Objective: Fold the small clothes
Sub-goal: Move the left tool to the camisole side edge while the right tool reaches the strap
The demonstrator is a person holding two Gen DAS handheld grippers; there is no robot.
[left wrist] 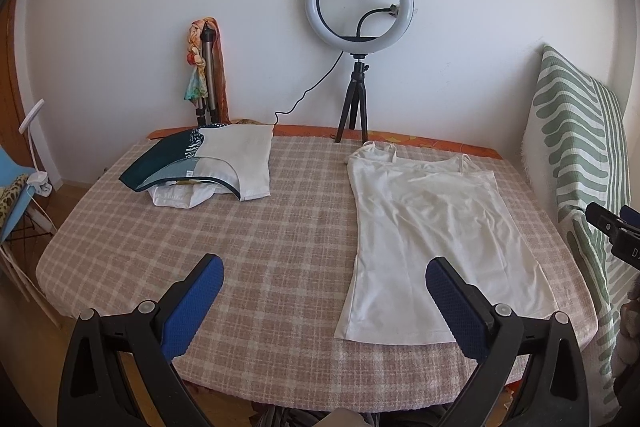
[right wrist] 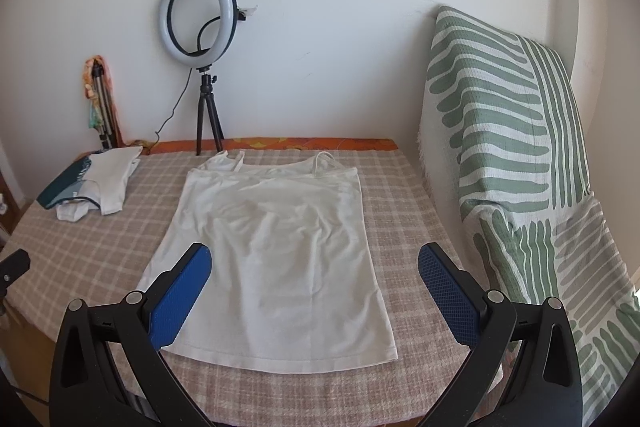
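White camisole [right wrist: 272, 251] lies flat on right half of checked table cover [left wrist: 256, 267], straps toward far edge, hem toward near edge, long axis running near to far. Far-left corner: pile of folded clothes [left wrist: 212, 163], mostly a teal-and-beige top, lower pieces hidden. Left gripper [left wrist: 324, 287] spread wide, holding nothing, camisole's left hem just off to its right. Right gripper [right wrist: 314, 277] also spread, empty, hovering over hem, so nearer. Whether its fingers touch cloth is hard to tell. Ring light [left wrist: 360, 1] at far edge.
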